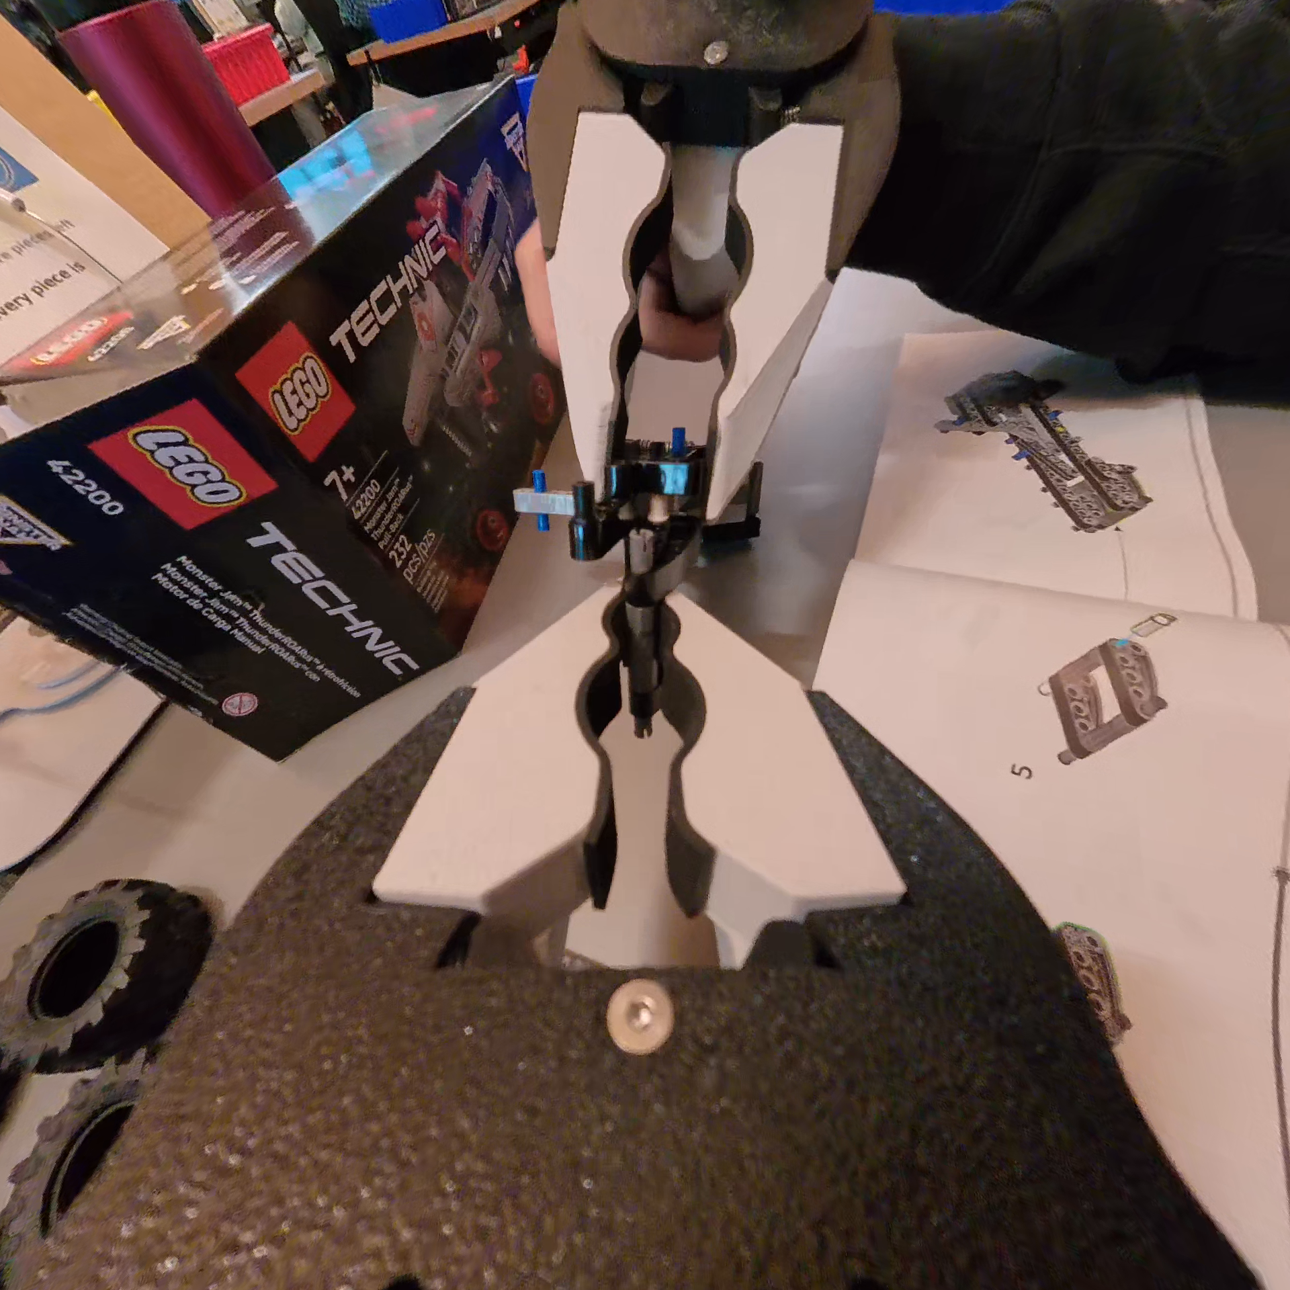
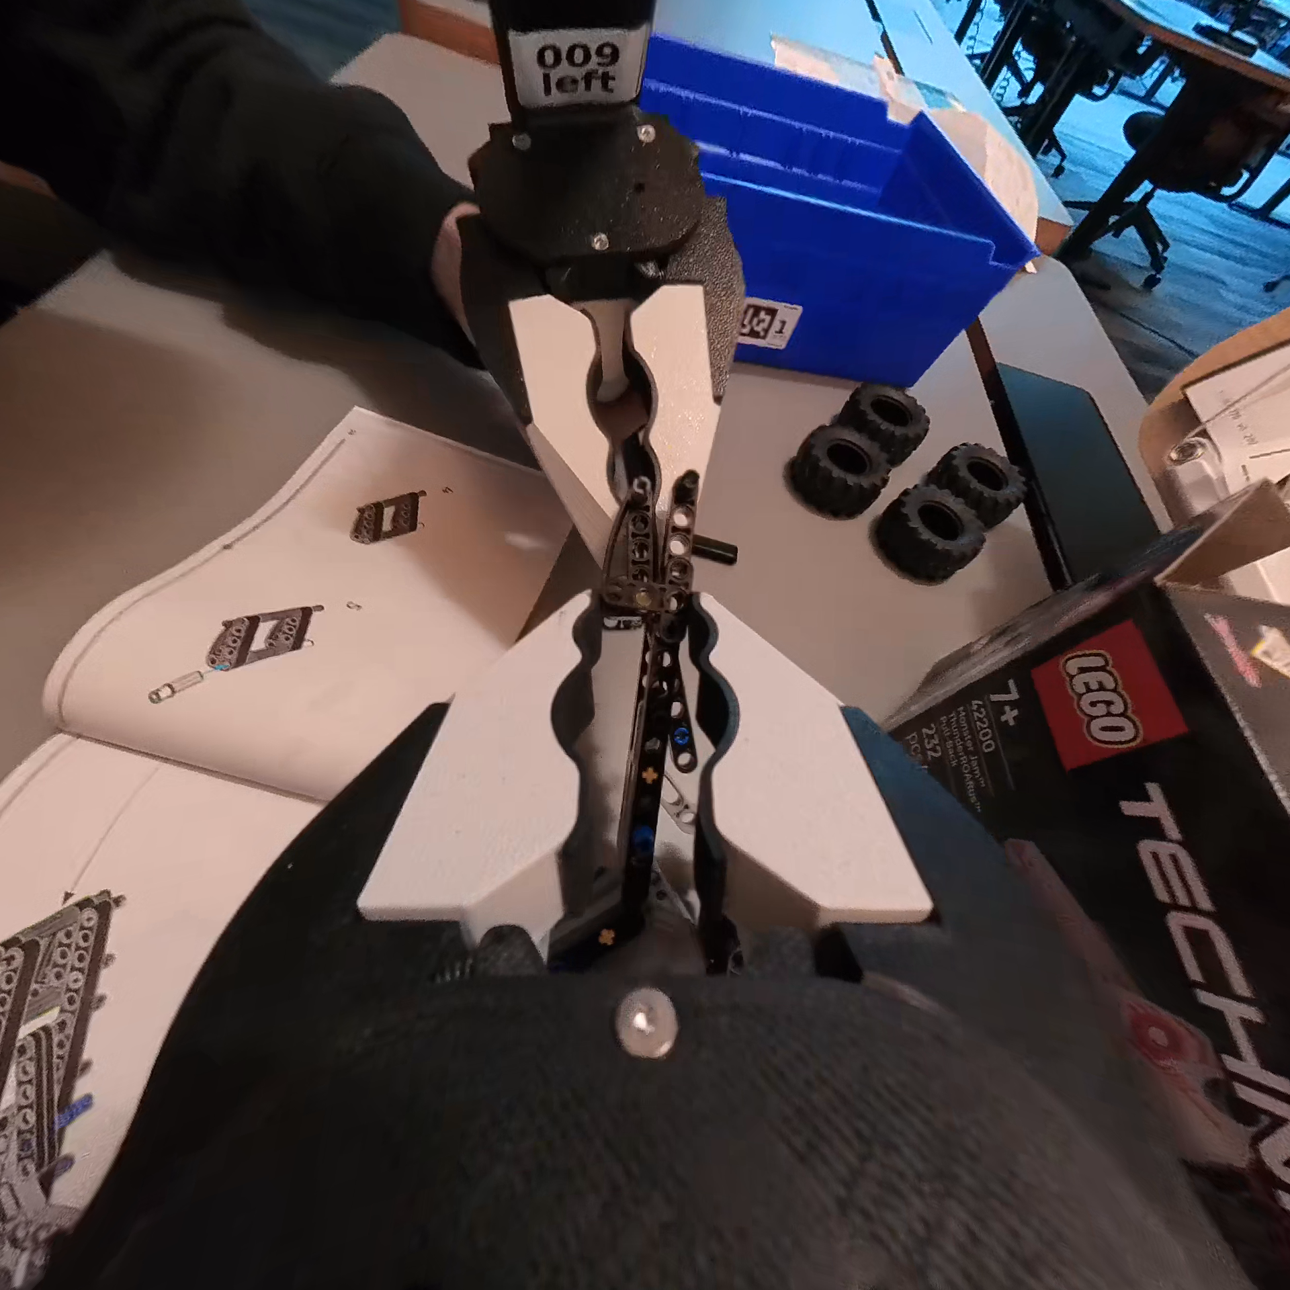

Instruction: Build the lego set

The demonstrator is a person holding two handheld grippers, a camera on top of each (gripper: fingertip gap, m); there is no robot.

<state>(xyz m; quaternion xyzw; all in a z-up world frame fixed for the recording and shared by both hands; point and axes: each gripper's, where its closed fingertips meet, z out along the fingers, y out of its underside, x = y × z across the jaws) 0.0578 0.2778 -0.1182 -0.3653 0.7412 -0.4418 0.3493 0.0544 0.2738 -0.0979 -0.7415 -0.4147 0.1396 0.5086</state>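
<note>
Lego assembly [image 1: 639, 502] is up off the table [image 1: 789, 593], pinched between both grippers, which meet tip to tip over the open instruction booklet [image 1: 1089, 733].

Left gripper [image 1: 639, 614]: narrow, clamped on a thin dark end of the assembly. Right gripper [image 2: 646, 621]: narrow, closed on the black beam frame, which runs back between its fingers [image 2: 488, 803] toward the camera. Long axis of the assembly lies along the line joining the two grippers, one end in each. A grey cross piece with a blue pin [image 1: 541, 499] juts sideways toward the box.

Room: set box [image 1: 265, 502] sits close beside the assembly, its corner edge near the gripper tips, tight on that side. Booklet lies flat on the other side of the assembly, low, open space above it. Black sleeve [image 1: 1089, 174] crosses above the booklet behind the far gripper.

Right wrist view only: four black tyres [image 2: 907, 482] in a cluster on the table beyond the box; blue bin [image 2: 838, 230] behind them near the table's far edge; a black bar at the table edge beside the tyres; hole rows along the beams. Left wrist view only: the blue pins, a maroon cylinder [image 1: 160, 91] behind the box, two tyres [image 1: 91, 977] at the frame edge, box-side.
</note>
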